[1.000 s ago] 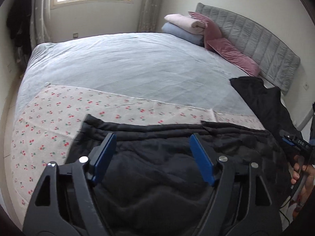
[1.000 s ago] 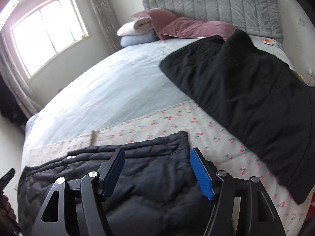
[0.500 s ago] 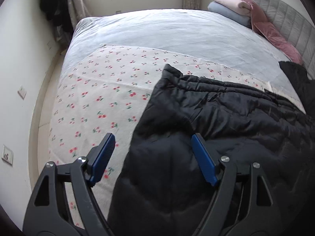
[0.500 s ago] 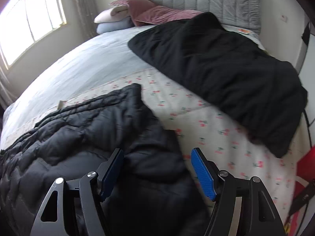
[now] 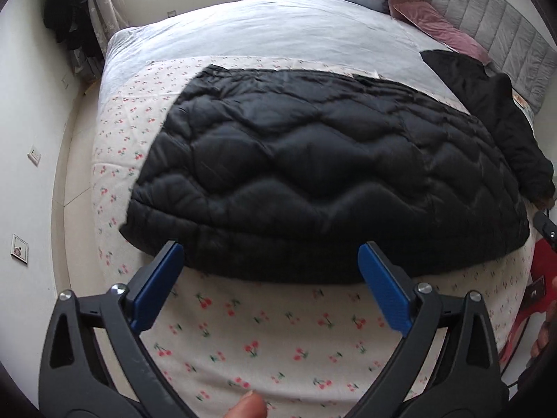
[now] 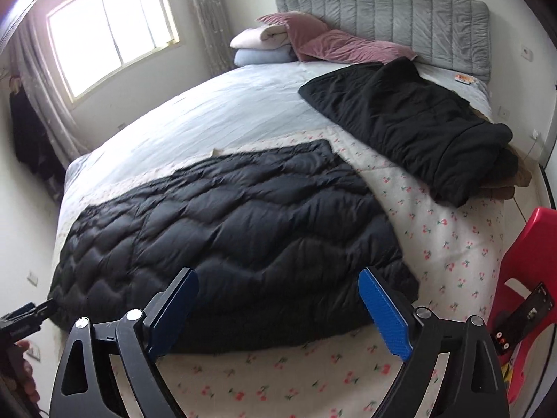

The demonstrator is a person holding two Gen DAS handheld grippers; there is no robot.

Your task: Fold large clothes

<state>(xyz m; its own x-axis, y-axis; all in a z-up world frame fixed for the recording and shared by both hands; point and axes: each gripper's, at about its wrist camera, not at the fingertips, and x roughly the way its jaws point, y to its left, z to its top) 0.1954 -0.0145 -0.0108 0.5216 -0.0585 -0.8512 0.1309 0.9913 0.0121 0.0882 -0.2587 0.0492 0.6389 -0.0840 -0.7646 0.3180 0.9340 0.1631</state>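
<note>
A large black quilted puffer garment [image 5: 320, 170] lies flat on the cherry-print sheet [image 5: 264, 341] at the near end of the bed; it also shows in the right wrist view [image 6: 236, 240]. My left gripper [image 5: 269, 291] is open and empty, held above the sheet just short of the garment's near edge. My right gripper [image 6: 278, 311] is open and empty, above the garment's near right edge. A second black garment [image 6: 414, 122] lies folded over brown cloth at the bed's right side.
Grey headboard [image 6: 390, 17], pink cushions [image 6: 334, 43] and folded blankets [image 6: 261, 45] stand at the far end. A red plastic chair [image 6: 522, 271] stands right of the bed. A window [image 6: 111, 28] and curtains are at the back left. Pale blue bedding [image 5: 264, 35] covers the far half.
Both grippers have pulled back and up from the puffer garment, which now lies spread flat. Both views show the whole garment instead of its near folds.
</note>
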